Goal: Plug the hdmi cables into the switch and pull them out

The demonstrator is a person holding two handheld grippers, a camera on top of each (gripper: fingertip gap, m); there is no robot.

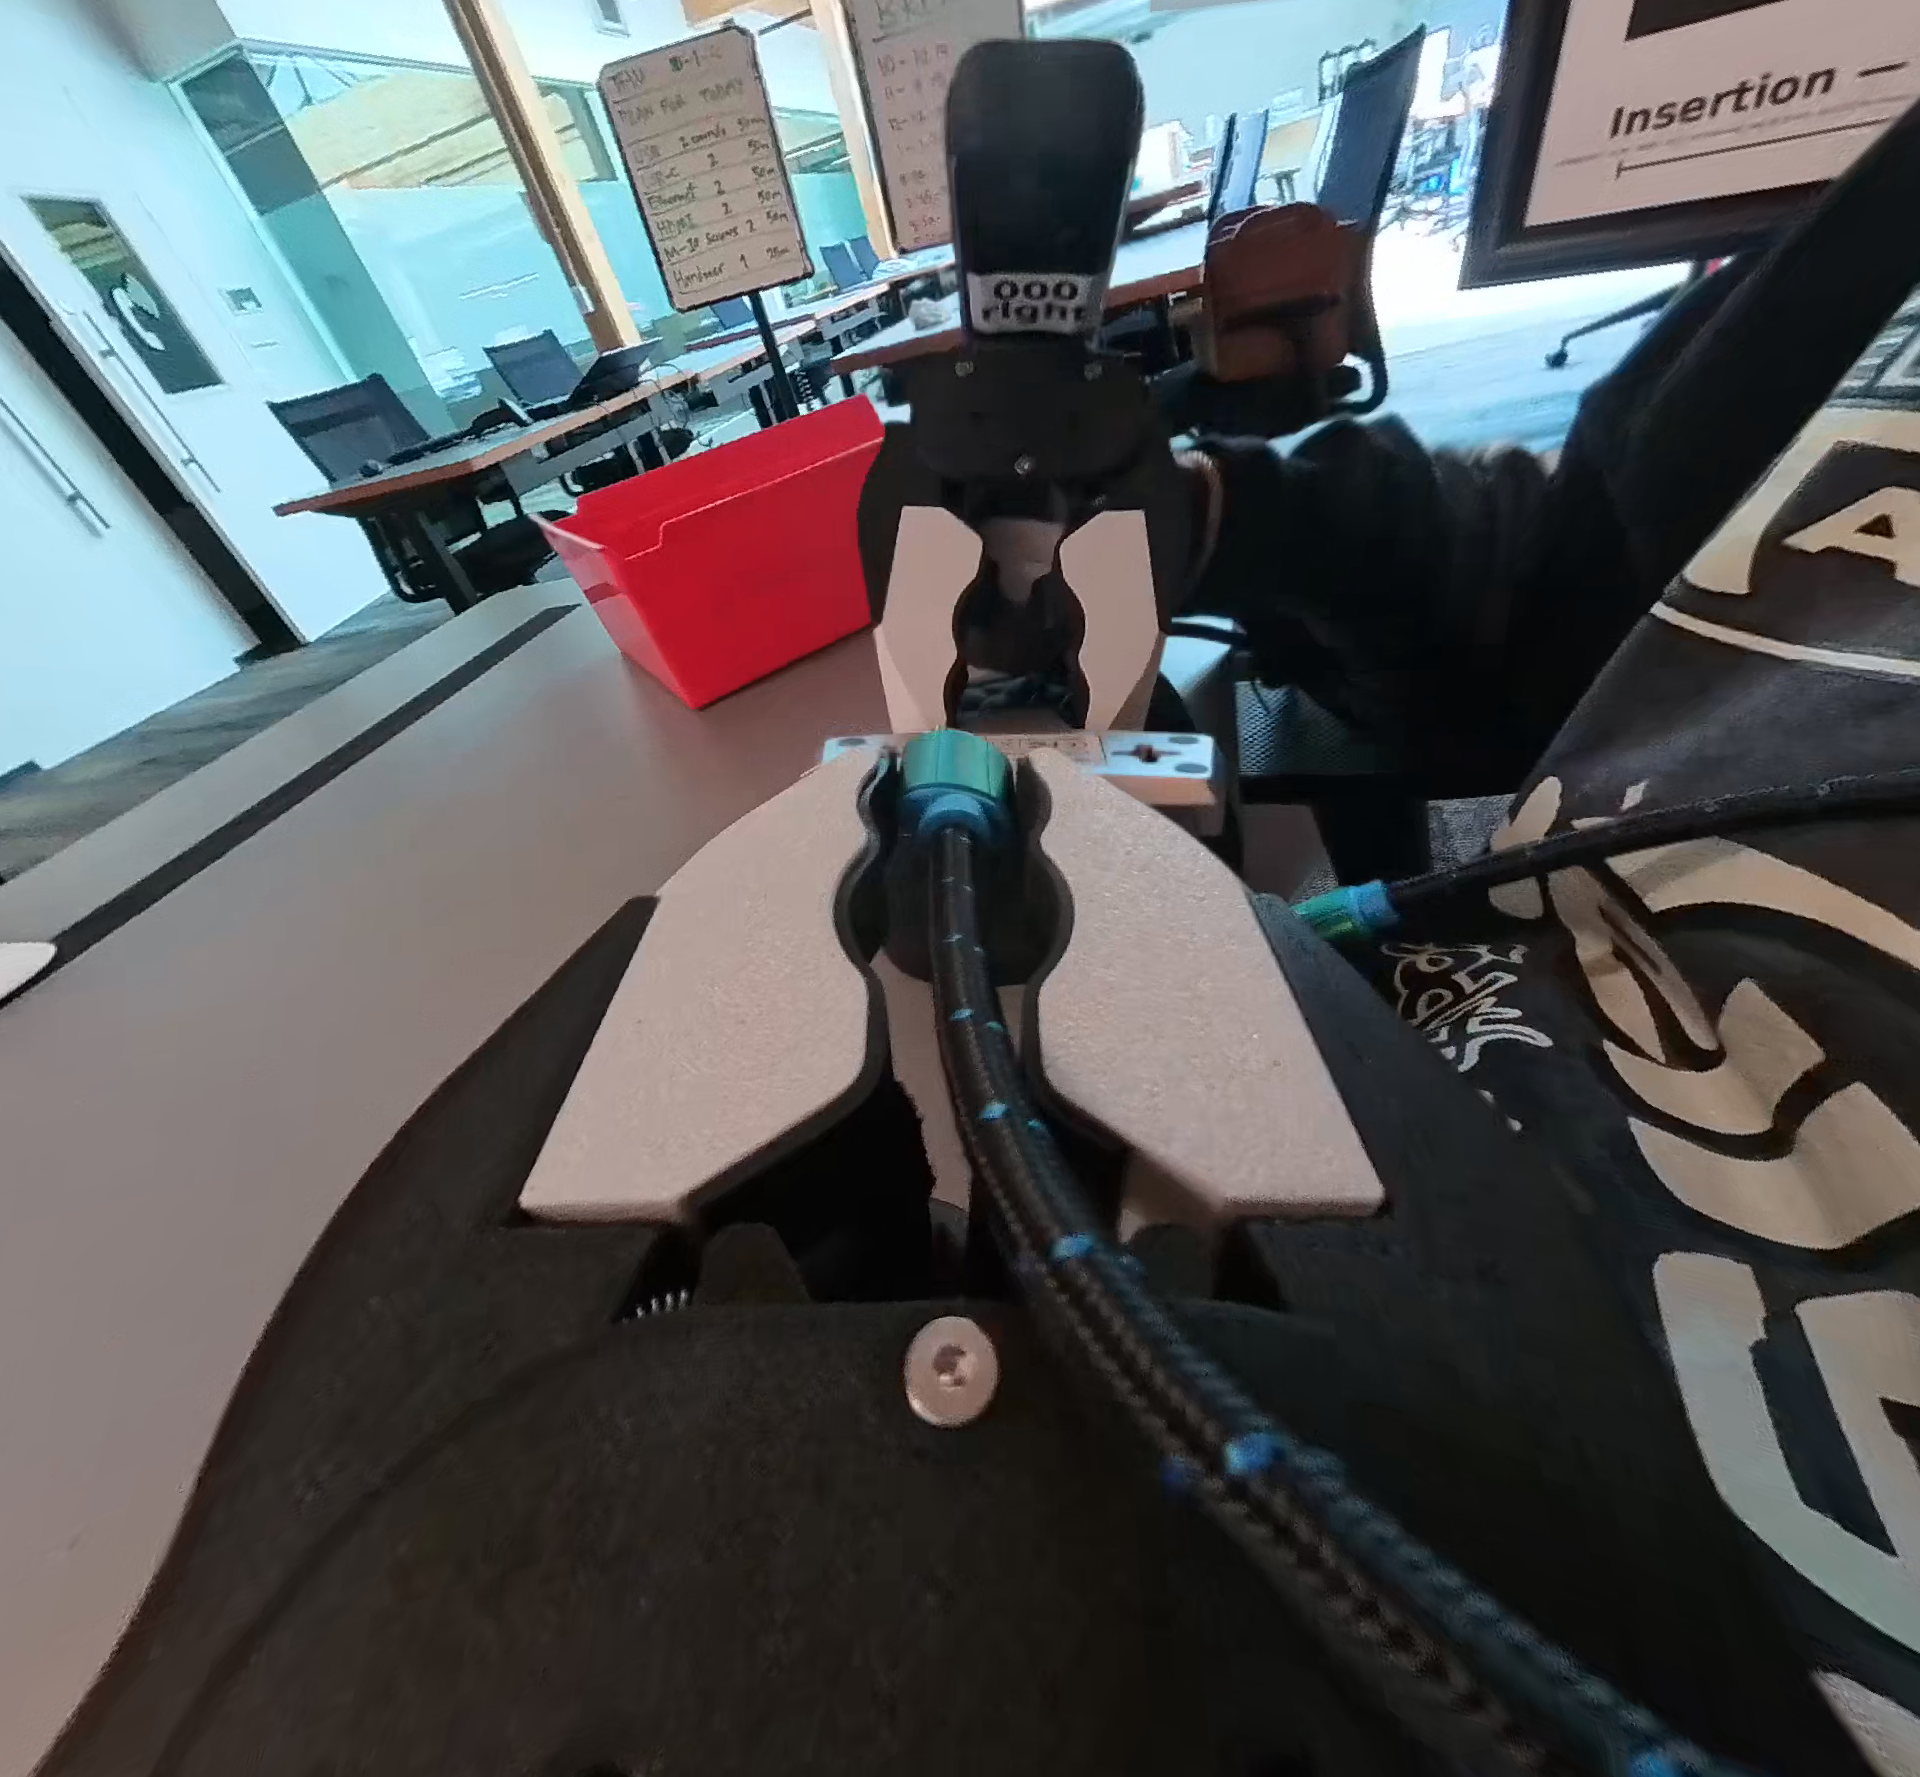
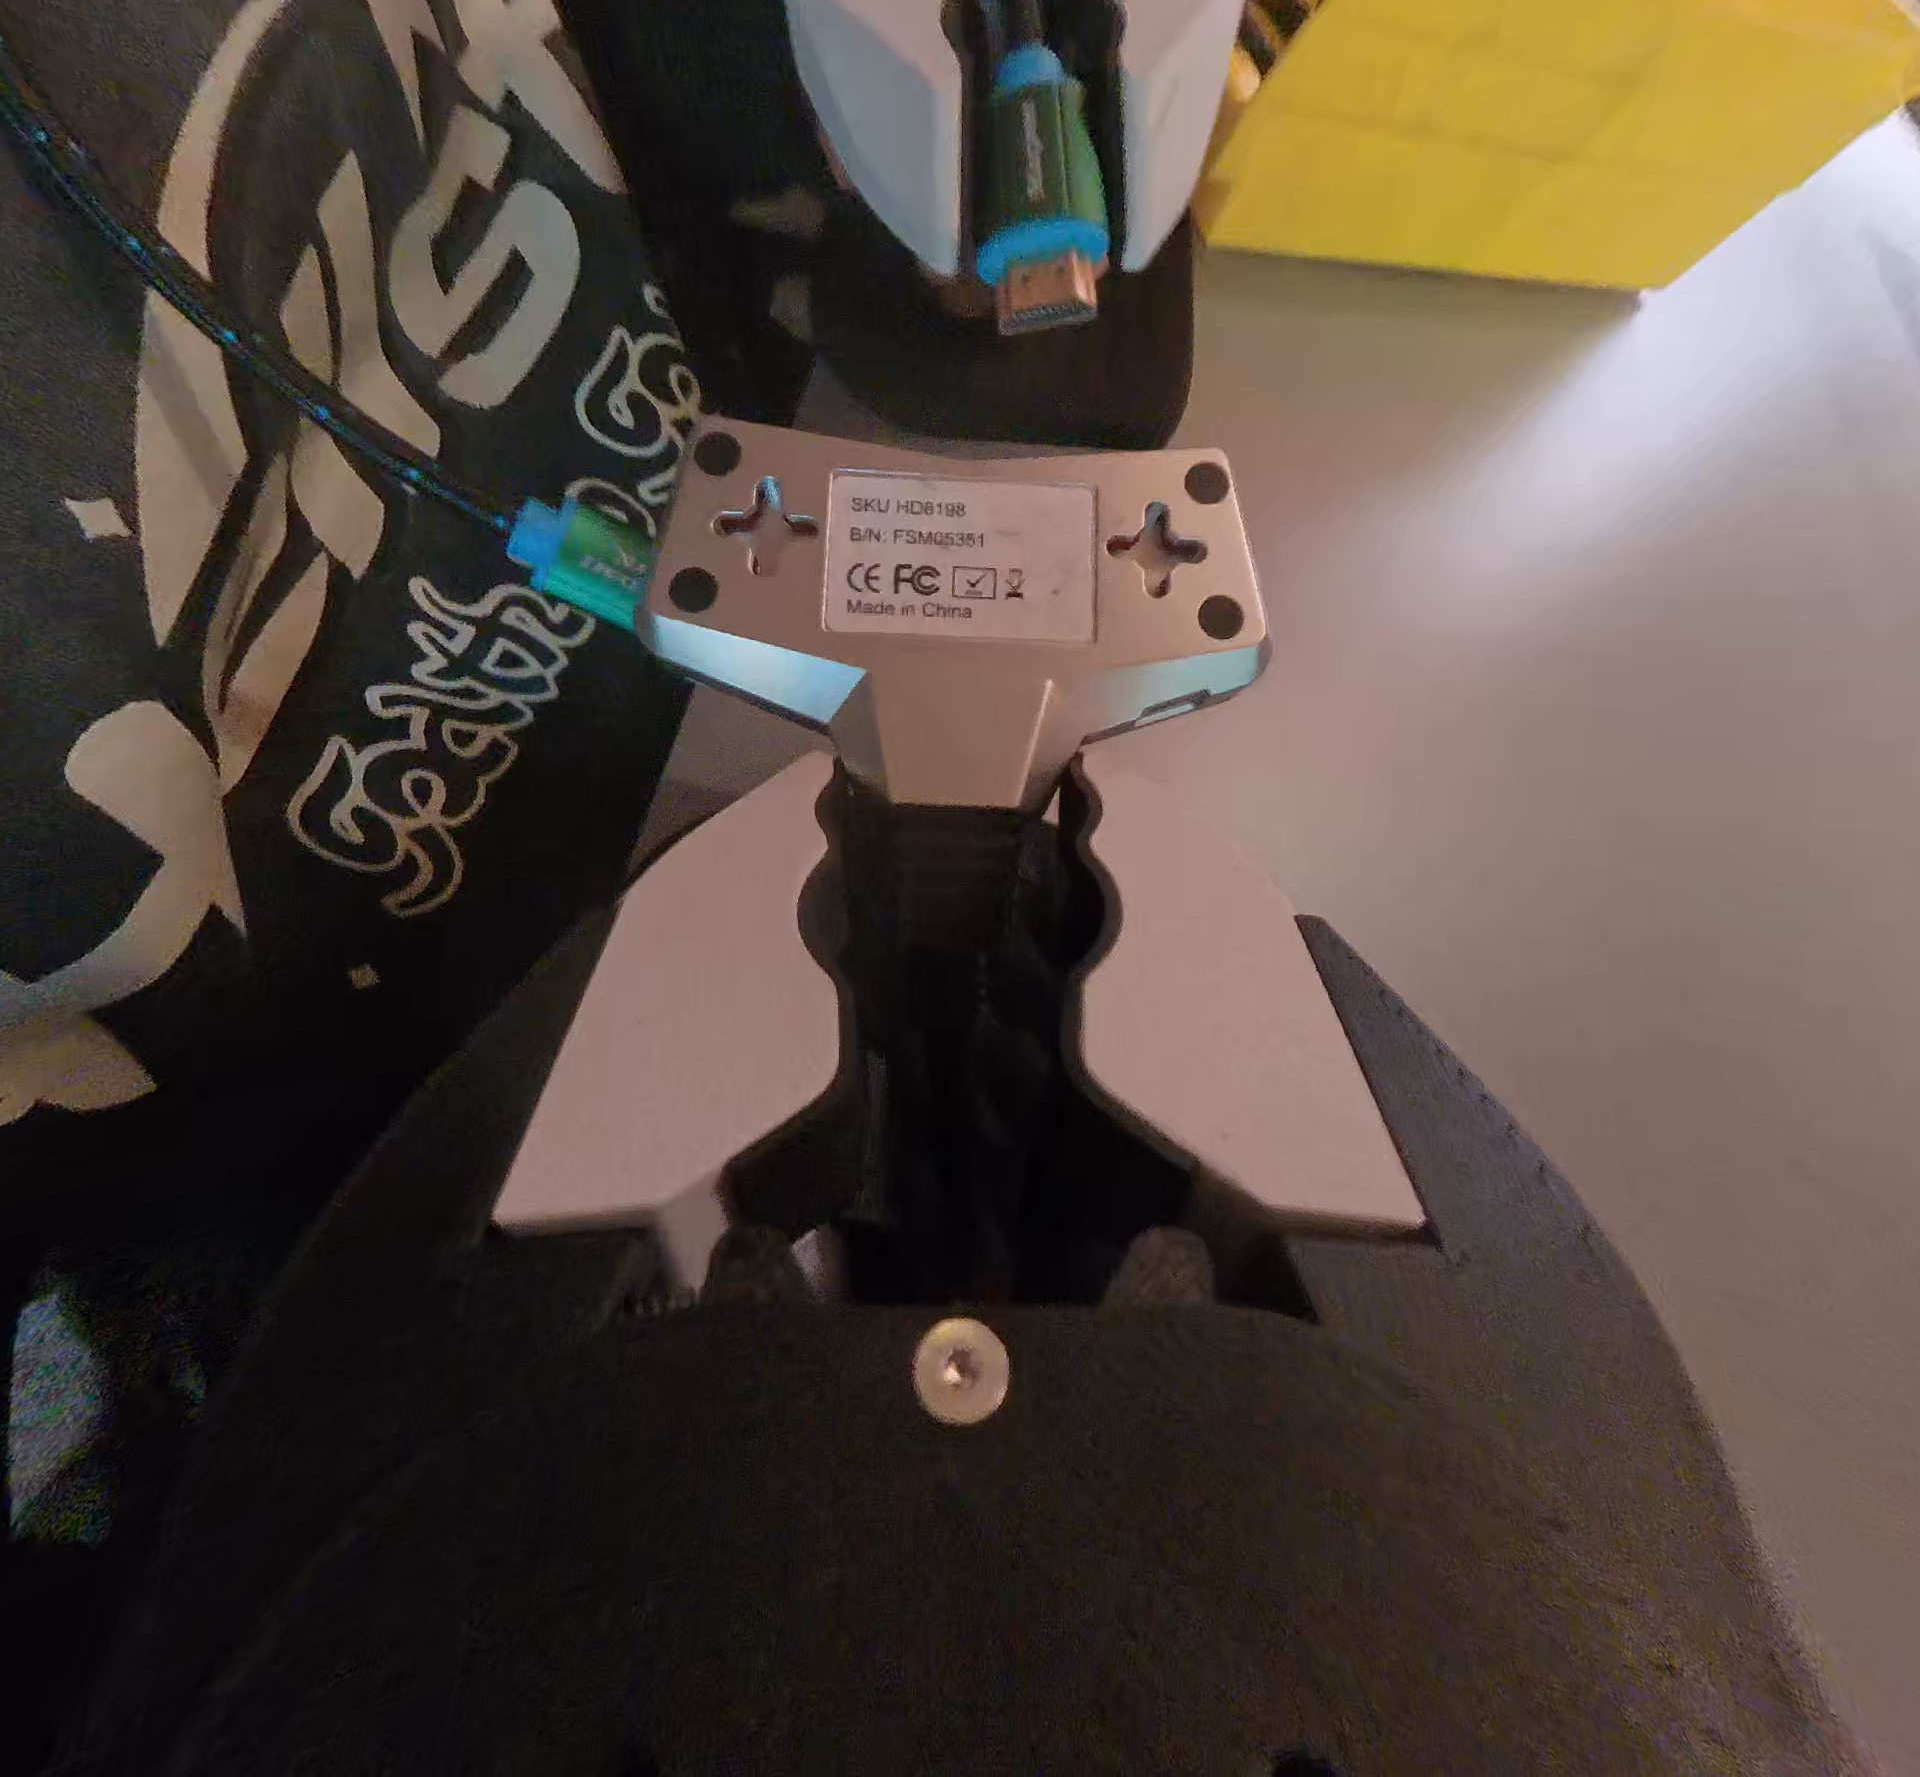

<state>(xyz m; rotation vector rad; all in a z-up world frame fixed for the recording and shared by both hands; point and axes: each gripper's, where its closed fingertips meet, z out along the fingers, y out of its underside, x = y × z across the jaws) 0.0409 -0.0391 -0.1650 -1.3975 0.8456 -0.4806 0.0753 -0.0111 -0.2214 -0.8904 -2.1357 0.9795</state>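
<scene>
My left gripper [image 1: 940, 777] is shut on a green-and-blue HDMI plug [image 1: 951, 771] whose braided black cable [image 1: 1039, 1208] runs back over the gripper. My right gripper [image 2: 951, 782] is shut on the narrow stem of the silver switch [image 2: 961, 709], held underside up. In the right wrist view the left gripper [image 2: 1039, 262] faces me, and its plug's gold tip [image 2: 1044, 299] is a short gap from the switch's far edge. A second HDMI plug [image 2: 582, 558] sits in the switch's left end. In the left wrist view the switch [image 1: 1164, 761] lies just past my fingertips, with the right gripper [image 1: 1013, 709] behind it.
A red bin [image 1: 727, 564] stands on the brown table [image 1: 364, 896] to the far left. A yellow bin [image 2: 1507, 117] is beside the left gripper. A person's dark printed shirt [image 1: 1714, 1052] fills the side close to both grippers. The second cable [image 1: 1662, 844] crosses it.
</scene>
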